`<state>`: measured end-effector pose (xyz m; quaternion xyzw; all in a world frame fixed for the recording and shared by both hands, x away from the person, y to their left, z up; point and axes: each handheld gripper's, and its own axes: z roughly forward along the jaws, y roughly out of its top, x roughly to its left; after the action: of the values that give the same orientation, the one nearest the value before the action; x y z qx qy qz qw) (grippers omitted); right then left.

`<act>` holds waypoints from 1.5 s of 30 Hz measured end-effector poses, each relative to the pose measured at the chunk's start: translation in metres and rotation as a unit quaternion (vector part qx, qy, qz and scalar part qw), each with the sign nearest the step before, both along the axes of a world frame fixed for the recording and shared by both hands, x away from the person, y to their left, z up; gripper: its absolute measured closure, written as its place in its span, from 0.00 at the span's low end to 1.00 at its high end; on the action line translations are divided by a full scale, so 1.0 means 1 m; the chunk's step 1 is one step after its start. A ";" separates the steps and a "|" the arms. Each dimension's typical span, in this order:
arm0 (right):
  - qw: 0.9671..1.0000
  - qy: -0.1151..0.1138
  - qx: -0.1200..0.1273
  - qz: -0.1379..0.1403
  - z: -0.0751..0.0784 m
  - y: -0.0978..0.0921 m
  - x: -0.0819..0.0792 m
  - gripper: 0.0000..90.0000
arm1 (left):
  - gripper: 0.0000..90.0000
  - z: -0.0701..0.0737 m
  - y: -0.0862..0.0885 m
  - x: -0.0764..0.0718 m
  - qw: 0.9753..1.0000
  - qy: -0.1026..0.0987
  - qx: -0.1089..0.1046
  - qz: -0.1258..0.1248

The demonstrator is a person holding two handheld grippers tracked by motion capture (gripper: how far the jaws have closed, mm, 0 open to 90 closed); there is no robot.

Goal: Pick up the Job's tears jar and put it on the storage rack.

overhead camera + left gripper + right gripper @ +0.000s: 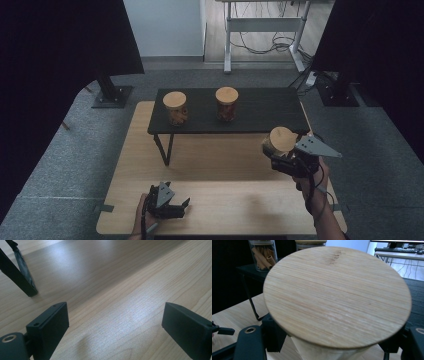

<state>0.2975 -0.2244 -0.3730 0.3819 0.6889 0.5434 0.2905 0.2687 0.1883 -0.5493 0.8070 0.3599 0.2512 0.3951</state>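
Right gripper [278, 150] clamps a bamboo-lidded jar [337, 295] above the table's [220, 165] right side, near the black shelf [260, 107]; no readable label. Left gripper [170, 202], jaws wide, holds nothing.

A lab: black curtains [60, 40], grey carpet [75, 150], cabled desk frame [265, 30].

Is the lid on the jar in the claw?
On. The round wooden lid caps the jar held in the right claw.

Black shelf [260, 112] on wooden table [210, 165], bearing two jars [175, 107]
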 end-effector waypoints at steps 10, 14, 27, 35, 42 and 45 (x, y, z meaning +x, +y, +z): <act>1.000 -0.002 -0.012 -0.004 0.005 0.004 0.008 0.28 | 0.08 0.000 0.000 0.000 1.000 0.000 0.000 0.000; 1.000 -0.003 -0.015 -0.006 0.009 0.005 0.012 0.28 | 0.08 0.000 0.000 0.000 1.000 0.000 0.001 -0.001; 1.000 -0.014 -0.019 -0.006 0.020 0.009 0.016 0.28 | 0.08 0.000 0.000 0.000 1.000 0.001 0.002 -0.002; 1.000 -0.022 -0.017 -0.005 0.028 0.013 0.020 0.28 | 0.08 0.000 -0.001 0.000 1.000 0.000 0.003 -0.003; 1.000 -0.027 -0.014 -0.003 0.034 0.016 0.025 0.28 | 0.08 0.000 0.000 0.000 1.000 0.001 0.003 -0.004; 0.999 -0.028 -0.014 -0.003 0.036 0.017 0.027 0.28 | 0.08 0.000 0.001 0.000 1.000 0.001 0.001 -0.003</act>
<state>0.3240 -0.2071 -0.3367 0.3646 0.6868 0.5431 0.3169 0.2690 0.1896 -0.5494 0.8087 0.3580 0.2498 0.3942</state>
